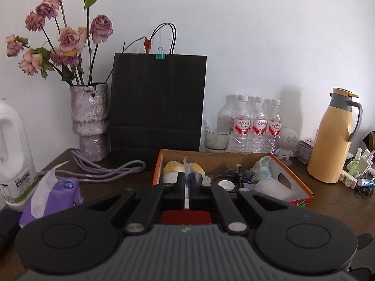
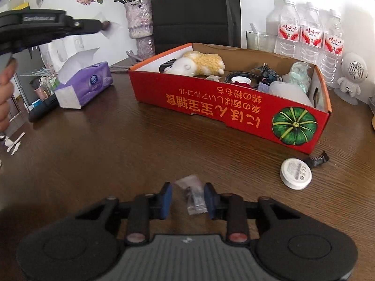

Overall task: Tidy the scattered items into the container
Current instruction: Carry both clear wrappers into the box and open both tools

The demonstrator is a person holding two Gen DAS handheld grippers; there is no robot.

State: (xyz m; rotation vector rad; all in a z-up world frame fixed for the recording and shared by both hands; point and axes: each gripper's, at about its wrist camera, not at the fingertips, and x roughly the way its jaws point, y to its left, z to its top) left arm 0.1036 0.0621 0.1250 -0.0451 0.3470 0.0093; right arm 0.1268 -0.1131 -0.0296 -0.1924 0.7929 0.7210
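The red cardboard box stands on the brown table and holds a plush sheep, cables and small items; it also shows in the left wrist view. My left gripper is shut on a thin clear plastic packet, held above the box's near left end; in the right wrist view the left gripper is high at the left. My right gripper is open low over the table, its pads on either side of a small clear packet. A white round lid and a black wrapper lie in front of the box.
A purple tissue pack lies left of the box. A black paper bag, a vase of dried roses, water bottles, a yellow thermos, a white jug and a small robot figure line the back.
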